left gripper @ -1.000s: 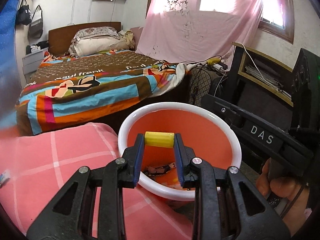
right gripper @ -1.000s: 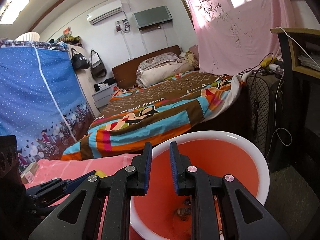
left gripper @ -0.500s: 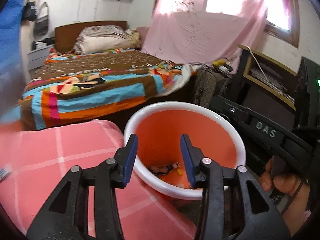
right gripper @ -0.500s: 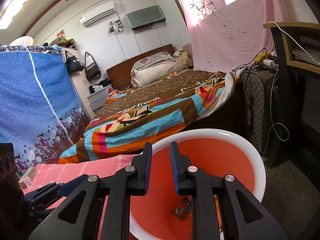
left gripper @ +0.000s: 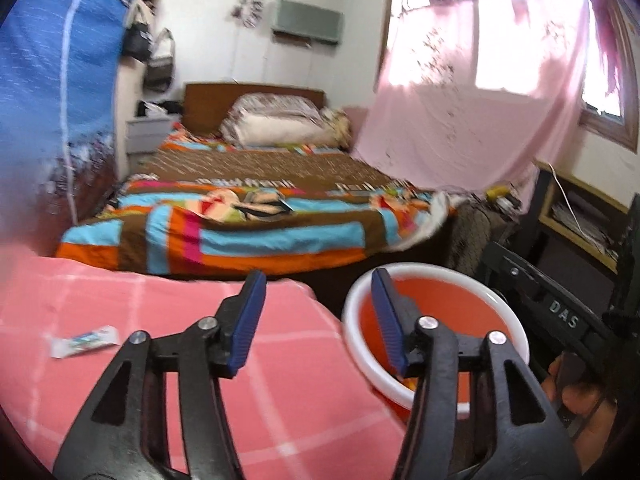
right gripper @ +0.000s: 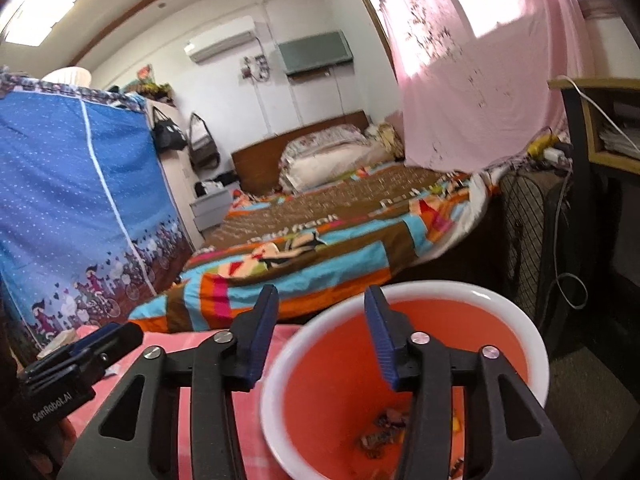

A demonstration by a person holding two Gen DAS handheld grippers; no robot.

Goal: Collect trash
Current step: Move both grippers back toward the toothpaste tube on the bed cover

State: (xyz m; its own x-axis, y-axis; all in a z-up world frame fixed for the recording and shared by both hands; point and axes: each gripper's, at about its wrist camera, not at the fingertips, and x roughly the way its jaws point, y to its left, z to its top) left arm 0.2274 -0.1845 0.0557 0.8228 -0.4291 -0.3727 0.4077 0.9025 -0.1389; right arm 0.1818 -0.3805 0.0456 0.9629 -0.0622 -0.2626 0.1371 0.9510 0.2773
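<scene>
An orange bin with a white rim (left gripper: pixel 496 300) stands beside a pink checked cloth surface (left gripper: pixel 280 380); it also shows in the right wrist view (right gripper: pixel 520 320), with wrappers (right gripper: pixel 380 432) at its bottom. My left gripper (left gripper: pixel 318 320) is open and empty, above the cloth's edge next to the bin. A small white and blue wrapper (left gripper: pixel 86 341) lies on the cloth to its left. My right gripper (right gripper: pixel 320 338) is open and empty over the bin's left rim. The left gripper's body (right gripper: pixel 76 360) shows at the left of the right wrist view.
A bed with a striped colourful blanket (left gripper: pixel 248 216) lies beyond the cloth. A blue fabric wardrobe (right gripper: pixel 80 200) stands at left. A dark desk with shelves (left gripper: pixel 576 216) and a fan grille (right gripper: pixel 528 216) stand at right. Pink curtain (left gripper: pixel 460 112) covers the window.
My left gripper opened and let the yellow piece fall into the bin, then swung left toward the cloth. My right gripper opened from shut.
</scene>
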